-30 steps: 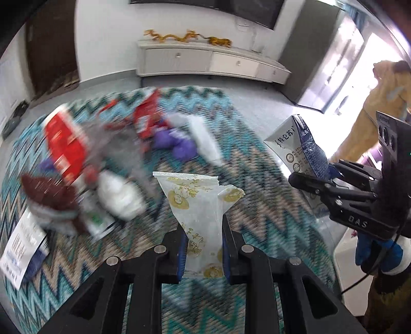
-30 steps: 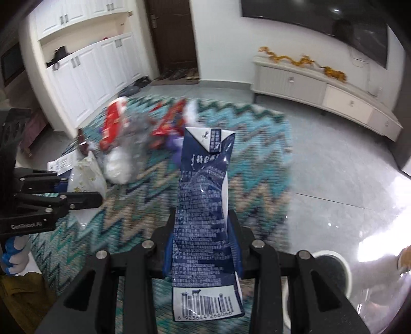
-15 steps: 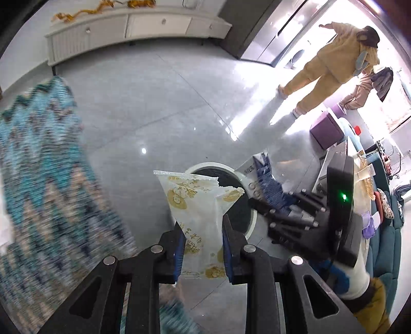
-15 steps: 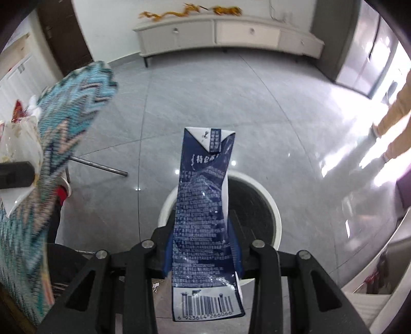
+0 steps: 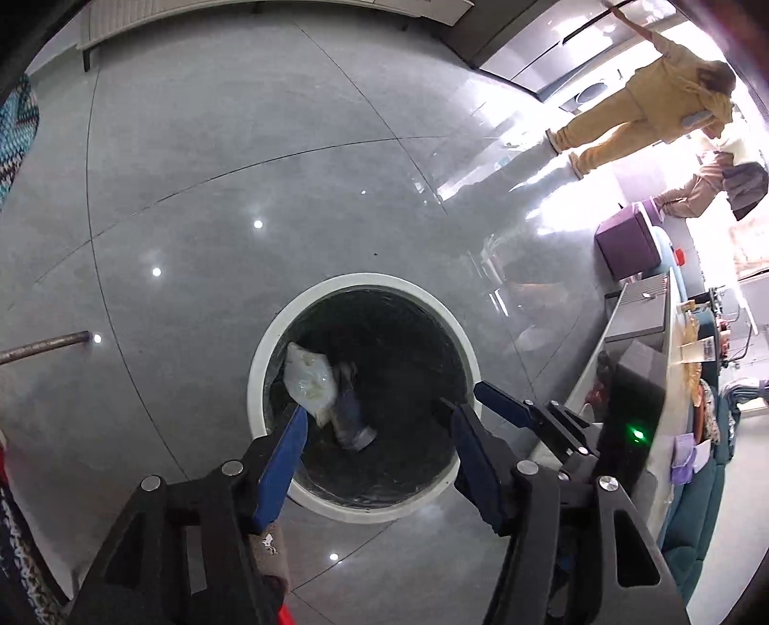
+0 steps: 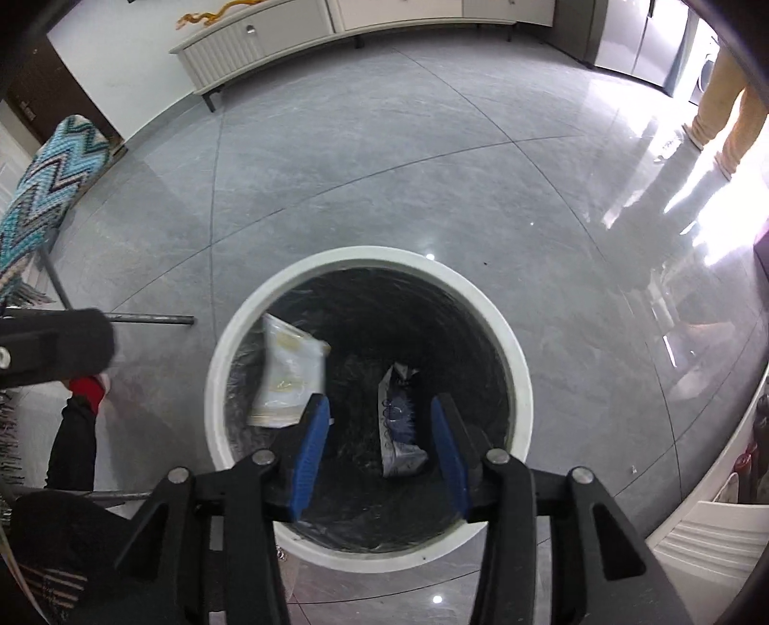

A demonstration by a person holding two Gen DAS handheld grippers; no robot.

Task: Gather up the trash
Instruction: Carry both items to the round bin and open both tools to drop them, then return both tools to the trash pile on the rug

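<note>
A round white-rimmed trash bin [image 5: 269, 346] with a black liner stands on the grey tile floor; it also shows in the right wrist view [image 6: 519, 365]. Inside it are a white and gold snack wrapper [image 5: 310, 382] [image 6: 288, 380] and a dark blue milk carton [image 5: 351, 413] [image 6: 399, 423]. My left gripper [image 5: 375, 413] is open and empty above the bin. My right gripper [image 6: 377, 404] is open and empty above the bin; it also shows in the left wrist view [image 5: 509, 408] at the bin's right edge.
A table with a blue zigzag cloth [image 6: 43, 187] and metal legs [image 6: 149, 317] stands at left. A white low cabinet [image 6: 269, 33] lines the far wall. A person in yellow [image 5: 644, 110] stands at far right near a purple stool [image 5: 629, 245].
Both grippers opened over the bin. The snack wrapper and the milk carton left the jaws and dropped into the bin. The view swung further from the table toward the floor.
</note>
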